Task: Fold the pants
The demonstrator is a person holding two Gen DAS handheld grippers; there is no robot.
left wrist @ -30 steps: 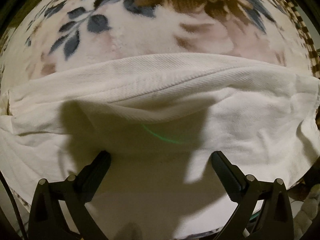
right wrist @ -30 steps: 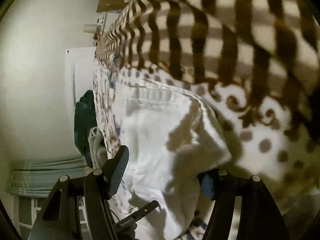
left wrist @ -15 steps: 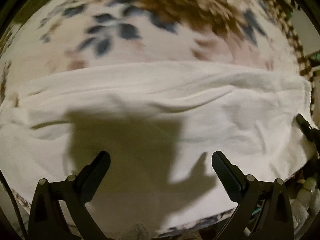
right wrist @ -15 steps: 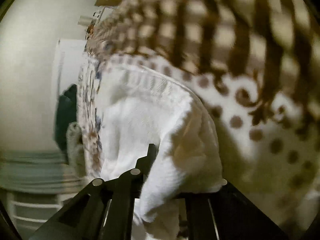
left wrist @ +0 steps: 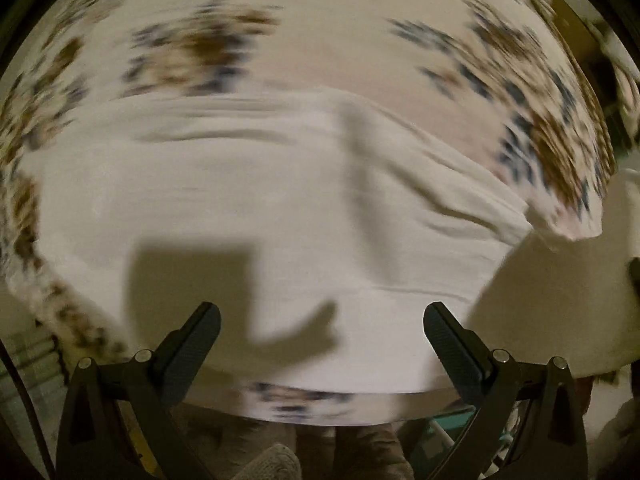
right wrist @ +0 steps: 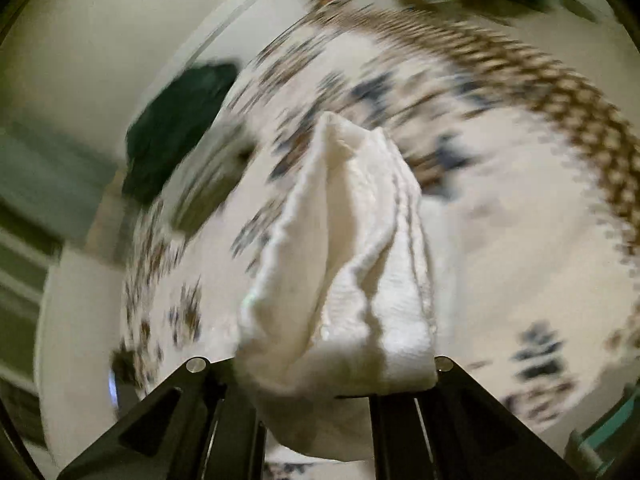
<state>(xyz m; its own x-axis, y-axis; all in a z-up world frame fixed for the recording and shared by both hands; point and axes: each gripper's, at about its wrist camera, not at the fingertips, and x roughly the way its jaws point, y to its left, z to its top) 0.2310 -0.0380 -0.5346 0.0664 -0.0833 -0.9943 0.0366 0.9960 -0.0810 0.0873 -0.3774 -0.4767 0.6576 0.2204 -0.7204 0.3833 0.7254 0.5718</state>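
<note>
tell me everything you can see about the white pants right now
The white pants look like soft, ribbed or textured cloth. One bunched, layered end is pinched in the shut right gripper and lifted off the floral blanket. The rest lies spread and wrinkled on that blanket below the open, empty left gripper.

My left camera looks straight down, close over the white pants [left wrist: 280, 200] on the floral blanket [left wrist: 320, 32]. My right tilts downward, cloth bunched at 6 o'clock; both share that blanket.
</note>
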